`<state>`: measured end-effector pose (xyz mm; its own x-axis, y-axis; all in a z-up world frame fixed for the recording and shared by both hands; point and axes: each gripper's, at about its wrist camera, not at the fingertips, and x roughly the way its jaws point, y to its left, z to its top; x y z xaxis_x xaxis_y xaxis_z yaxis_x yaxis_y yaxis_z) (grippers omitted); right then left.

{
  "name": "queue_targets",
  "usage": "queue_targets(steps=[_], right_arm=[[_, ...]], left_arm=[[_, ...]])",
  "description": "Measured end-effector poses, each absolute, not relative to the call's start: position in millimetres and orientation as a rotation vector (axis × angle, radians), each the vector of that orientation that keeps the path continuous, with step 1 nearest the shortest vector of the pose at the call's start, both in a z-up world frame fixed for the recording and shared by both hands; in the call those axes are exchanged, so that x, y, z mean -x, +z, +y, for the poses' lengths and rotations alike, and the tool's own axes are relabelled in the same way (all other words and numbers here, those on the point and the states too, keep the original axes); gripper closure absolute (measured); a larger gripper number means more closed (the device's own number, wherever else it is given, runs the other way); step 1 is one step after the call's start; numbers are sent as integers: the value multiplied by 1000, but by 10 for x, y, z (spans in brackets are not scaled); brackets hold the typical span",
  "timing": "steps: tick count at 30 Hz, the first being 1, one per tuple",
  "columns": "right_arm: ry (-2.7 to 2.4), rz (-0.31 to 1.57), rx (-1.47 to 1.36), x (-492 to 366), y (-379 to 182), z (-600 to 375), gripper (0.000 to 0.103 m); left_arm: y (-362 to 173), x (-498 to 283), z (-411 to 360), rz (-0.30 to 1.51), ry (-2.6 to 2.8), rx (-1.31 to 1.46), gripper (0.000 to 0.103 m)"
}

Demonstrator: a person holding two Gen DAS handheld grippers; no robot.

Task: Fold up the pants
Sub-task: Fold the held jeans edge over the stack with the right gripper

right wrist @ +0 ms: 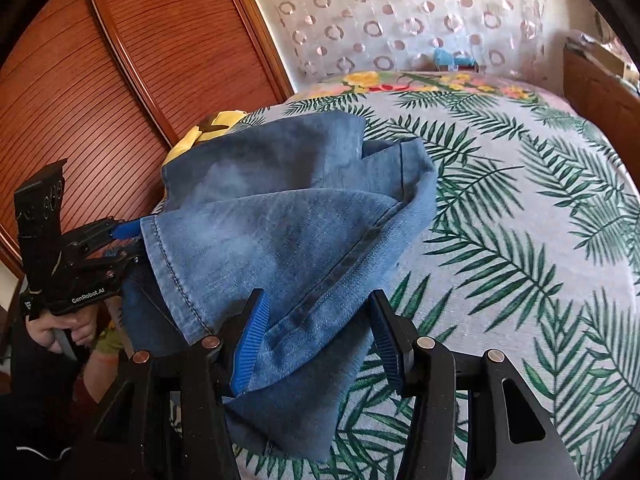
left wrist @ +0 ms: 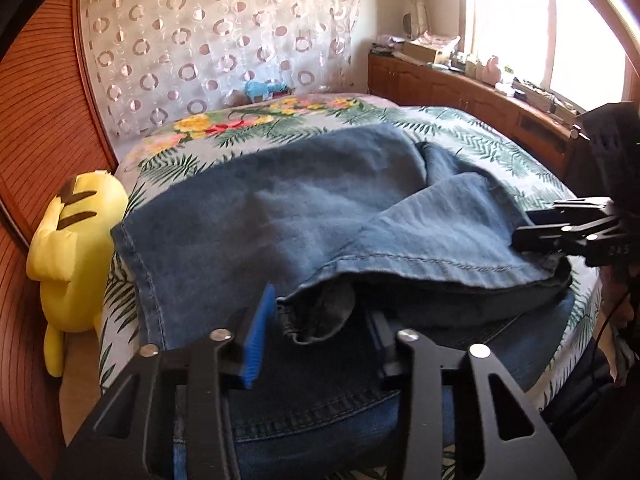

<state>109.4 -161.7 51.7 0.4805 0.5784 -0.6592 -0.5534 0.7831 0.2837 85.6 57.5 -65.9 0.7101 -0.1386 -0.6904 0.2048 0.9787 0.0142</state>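
Gripper state: right gripper clamped on pants hem, lower centre of frame. Left gripper jaws apart, hem corner between, not seen pinched. Pants lie folded on bed, centre-left. Hem to be lowered evenly, edges aligned, before release.

We see the pants as soft, faded blue denim, matt, with stitched seams. The bed wears a matt woven cloth printed with palm leaves. Each hand-held gripper is matt black, seemingly metal, with shiny rivets and ribbed blue pads. The wardrobe is glossy ribbed wood; the toy smooth yellow fabric.
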Motion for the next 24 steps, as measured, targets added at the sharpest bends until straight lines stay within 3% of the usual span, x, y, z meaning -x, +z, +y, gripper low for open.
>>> queue_targets(steps=[2,3,4,7,17,24], right_arm=[[701,811,-32,-1153,506,-1596,54],[709,807,-28,-1167,510,-1588,63],[711,803,-15,-1178,521,-1576,79],[725,767,-8,-1203,606,-1595,95],[753,544,54,-1246,1514,-1655,99],[824,513,105,-1579,1872,-1175,100]], left_arm=[[-608,-837,544,734,-201,-98,73],[-589,-826,523,721,-207,-104,82],[-572,-815,503,712,-215,-110,86],[-485,-794,467,692,-239,-109,93],[183,-350,392,549,-269,-55,95],[284,-12,530,522,-239,28,95]])
